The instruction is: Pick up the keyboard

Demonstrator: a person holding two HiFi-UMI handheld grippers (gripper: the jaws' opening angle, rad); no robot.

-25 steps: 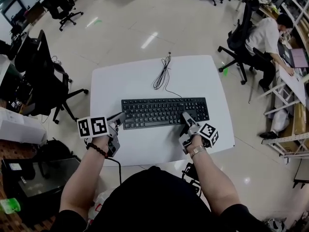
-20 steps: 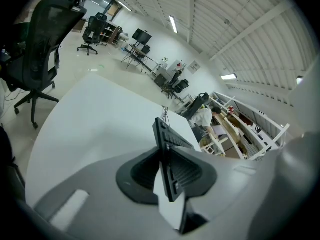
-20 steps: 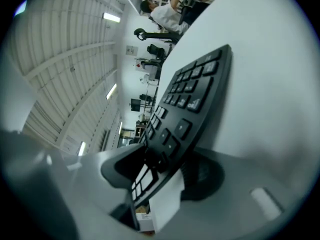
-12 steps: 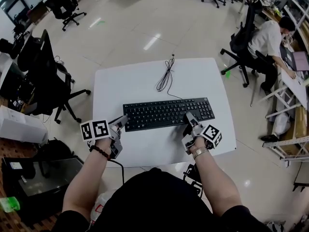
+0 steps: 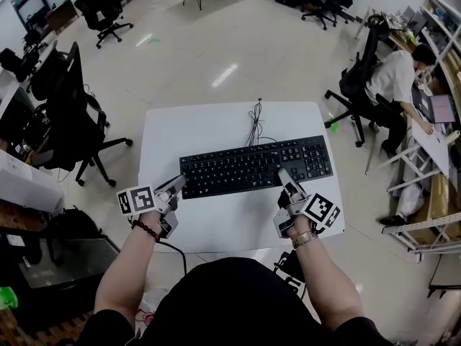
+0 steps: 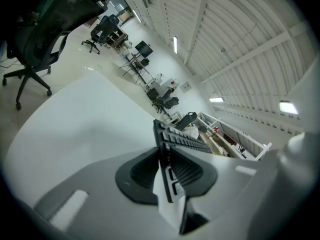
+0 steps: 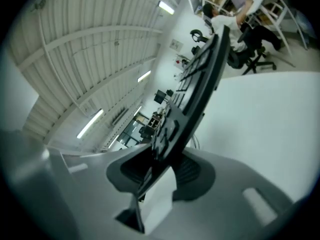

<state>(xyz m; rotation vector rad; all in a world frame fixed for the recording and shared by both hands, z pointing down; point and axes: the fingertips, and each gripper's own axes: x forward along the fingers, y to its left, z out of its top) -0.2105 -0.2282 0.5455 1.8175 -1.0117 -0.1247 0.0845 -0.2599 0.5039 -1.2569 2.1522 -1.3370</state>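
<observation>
A black keyboard (image 5: pixel 252 166) hangs over the white table (image 5: pixel 216 128), its right end higher than its left. Its black cable (image 5: pixel 255 125) trails to the table's far edge. My left gripper (image 5: pixel 178 185) is shut on the keyboard's left front corner. In the left gripper view that gripper's (image 6: pixel 167 171) pads squeeze the thin keyboard edge (image 6: pixel 170 144). My right gripper (image 5: pixel 286 178) grips the front edge near the right end, its jaws still closing. In the right gripper view the keyboard (image 7: pixel 197 91) is clamped edge-on between the pads of that gripper (image 7: pixel 162 171).
A black office chair (image 5: pixel 68 117) stands left of the table. A person (image 5: pixel 400 71) sits at a desk on the right with another chair (image 5: pixel 360 71) behind. More chairs (image 5: pixel 101 9) stand farther off on the shiny floor. A shelf (image 5: pixel 425 229) flanks the table's right.
The right gripper has closed on the keyboard's front edge and risen with it. The keyboard has come up off the table, right end first. The left gripper has hardly moved.
</observation>
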